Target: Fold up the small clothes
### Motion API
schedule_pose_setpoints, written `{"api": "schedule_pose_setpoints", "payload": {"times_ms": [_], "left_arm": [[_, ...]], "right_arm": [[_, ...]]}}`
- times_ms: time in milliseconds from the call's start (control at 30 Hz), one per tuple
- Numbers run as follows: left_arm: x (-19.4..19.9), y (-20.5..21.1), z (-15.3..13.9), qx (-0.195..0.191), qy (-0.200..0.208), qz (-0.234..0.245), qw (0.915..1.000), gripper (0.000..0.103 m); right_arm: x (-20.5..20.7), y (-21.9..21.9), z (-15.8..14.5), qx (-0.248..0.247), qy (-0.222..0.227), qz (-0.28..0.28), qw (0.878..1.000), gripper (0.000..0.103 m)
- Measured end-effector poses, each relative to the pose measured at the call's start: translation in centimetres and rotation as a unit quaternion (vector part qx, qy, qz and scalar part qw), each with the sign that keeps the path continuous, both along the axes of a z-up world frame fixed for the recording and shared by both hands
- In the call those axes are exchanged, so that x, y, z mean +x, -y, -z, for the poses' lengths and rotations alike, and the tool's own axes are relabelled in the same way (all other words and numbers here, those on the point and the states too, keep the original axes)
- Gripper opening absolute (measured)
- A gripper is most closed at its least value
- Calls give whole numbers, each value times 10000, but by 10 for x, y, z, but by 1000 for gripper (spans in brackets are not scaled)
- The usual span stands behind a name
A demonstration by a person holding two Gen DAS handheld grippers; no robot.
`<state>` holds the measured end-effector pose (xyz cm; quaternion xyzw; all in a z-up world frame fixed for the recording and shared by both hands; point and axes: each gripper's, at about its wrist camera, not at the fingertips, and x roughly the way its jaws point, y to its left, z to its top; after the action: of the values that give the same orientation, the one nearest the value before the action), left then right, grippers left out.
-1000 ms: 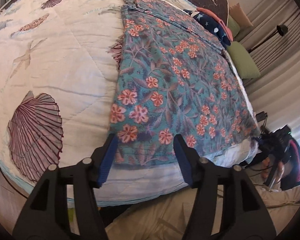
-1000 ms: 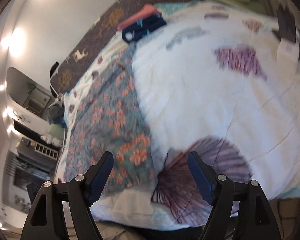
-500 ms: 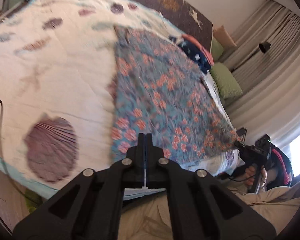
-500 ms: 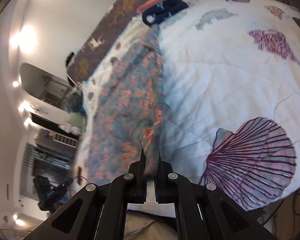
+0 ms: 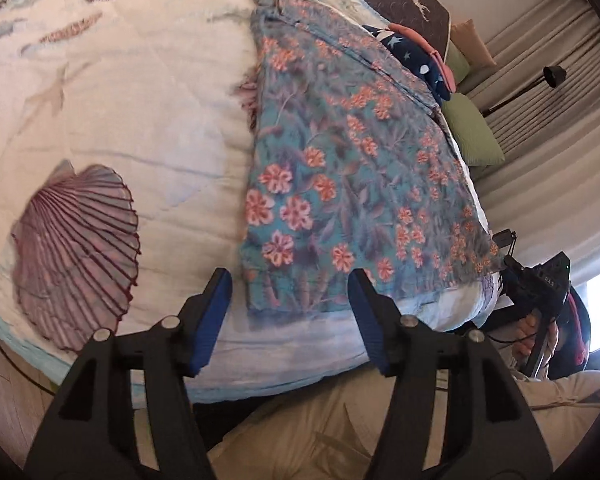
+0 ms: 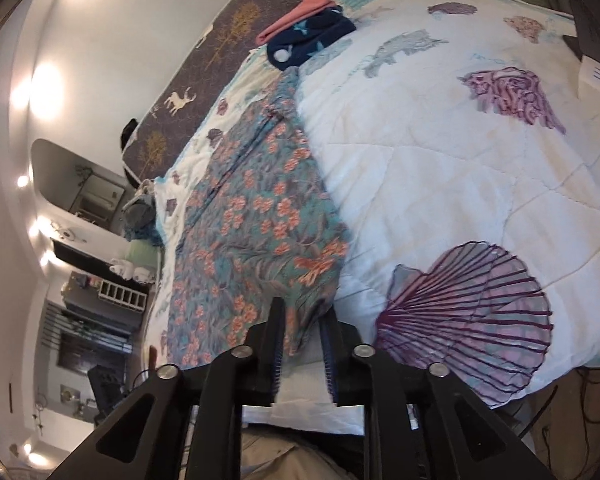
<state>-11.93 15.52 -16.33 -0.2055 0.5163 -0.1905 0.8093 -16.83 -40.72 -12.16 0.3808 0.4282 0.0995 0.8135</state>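
Observation:
A teal floral garment (image 5: 340, 168) lies flat in a long strip on the white shell-print quilt (image 5: 120, 120); it also shows in the right wrist view (image 6: 252, 220). My left gripper (image 5: 288, 300) is open, its blue pads either side of the garment's near left corner, just above it. My right gripper (image 6: 302, 320) has its jaws partly apart around the garment's near right corner, which bunches up between the fingers.
A folded stack of navy star-print and pink clothes (image 6: 304, 36) sits at the far end of the bed by a dark headboard (image 6: 204, 60). Green pillows (image 5: 472, 132) and curtains lie to the right. My beige trousers (image 5: 340, 432) are below the bed edge.
My left gripper was open, shut half a second ago, and is open again over the near corner. My right gripper shut on the corner and has now loosened partly.

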Motion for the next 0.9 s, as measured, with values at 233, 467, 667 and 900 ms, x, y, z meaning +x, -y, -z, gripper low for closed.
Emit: {"api": "schedule_pose_setpoints", "payload": {"times_ms": [233, 467, 667, 900], "left_arm": [[-7, -7, -33, -392, 534, -316, 9973, 8], [-17, -23, -61, -149, 772, -186, 9967, 8], [-6, -10, -26, -71, 293, -118, 9995, 9], [2, -24, 0, -318, -215, -410, 9984, 10]], "right_arm": [[6, 4, 9, -145, -213, 74, 9996, 46], [18, -3, 12, -235, -284, -127, 9992, 47], [27, -11, 22, -363, -464, -308, 9978, 49], [33, -18, 24, -620, -500, -585, 9951, 19]]}}
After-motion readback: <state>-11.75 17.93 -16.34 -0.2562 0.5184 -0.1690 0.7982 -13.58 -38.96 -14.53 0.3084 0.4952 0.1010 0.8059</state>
